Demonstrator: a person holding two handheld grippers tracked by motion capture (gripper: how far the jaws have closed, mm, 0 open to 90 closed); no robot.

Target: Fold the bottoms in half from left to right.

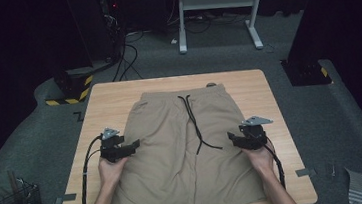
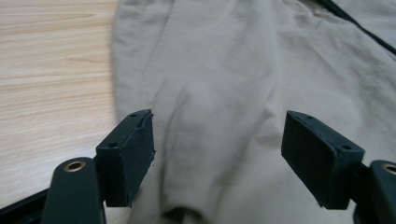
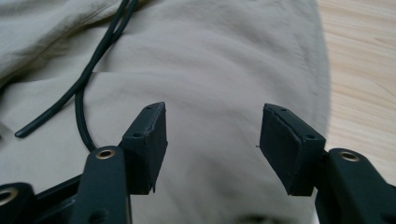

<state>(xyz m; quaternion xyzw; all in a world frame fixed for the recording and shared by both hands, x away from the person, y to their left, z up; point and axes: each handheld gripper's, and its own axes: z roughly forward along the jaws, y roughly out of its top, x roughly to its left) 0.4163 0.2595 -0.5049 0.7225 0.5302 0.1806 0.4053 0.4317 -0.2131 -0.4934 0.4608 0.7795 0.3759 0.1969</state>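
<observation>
Dark grey carpet surrounds a light wooden table (image 1: 103, 97), with a white desk frame (image 1: 217, 0) standing at twelve o'clock and a black wire basket (image 1: 16, 200) on the floor at eight o'clock. A pair of beige shorts (image 1: 186, 151) lies flat across the middle of the table, waistband at twelve o'clock and leg hems at six o'clock, reaching the near edge. Its black drawstring (image 1: 194, 123) trails down from the waistband over the centre of the cloth. At nine o'clock the left tongs (image 1: 134, 145) sit in the person's left hand (image 1: 111, 169) over the left edge of the shorts; in the left gripper view (image 2: 217, 144) the jaws stand wide apart above a rumpled fold, gripping nothing. At three o'clock the right tongs (image 1: 230, 136) are carried by the right hand (image 1: 262, 155) over the right edge of the shorts; in the right gripper view (image 3: 212, 144) the jaws are likewise spread wide above the cloth, with nothing held between them and the drawstring lying off at ten o'clock.
</observation>
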